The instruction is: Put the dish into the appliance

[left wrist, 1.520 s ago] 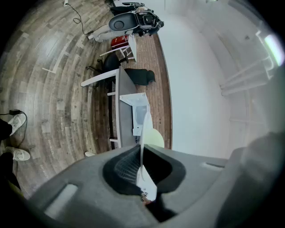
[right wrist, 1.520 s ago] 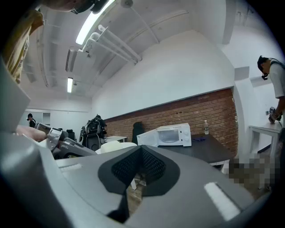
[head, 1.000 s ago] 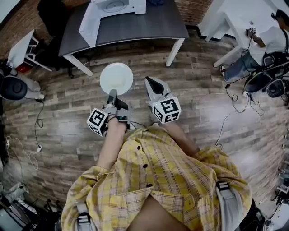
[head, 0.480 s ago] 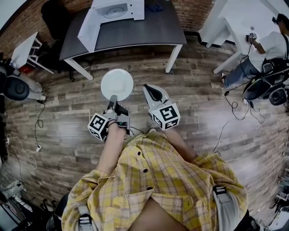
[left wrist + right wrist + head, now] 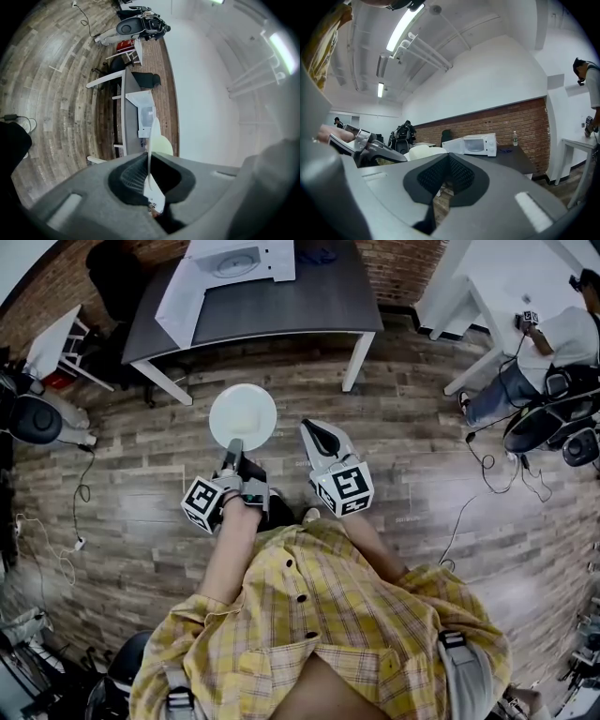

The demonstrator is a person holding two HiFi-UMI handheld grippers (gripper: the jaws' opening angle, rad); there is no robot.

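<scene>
The left gripper pinches the near rim of the white plate, which juts out flat just beyond its jaws; the right gripper, jaws pressed together on nothing, hangs just beside. Ahead of both, across wood-plank floor, a white microwave with its door open sits on a dark table by a brick wall
</scene>
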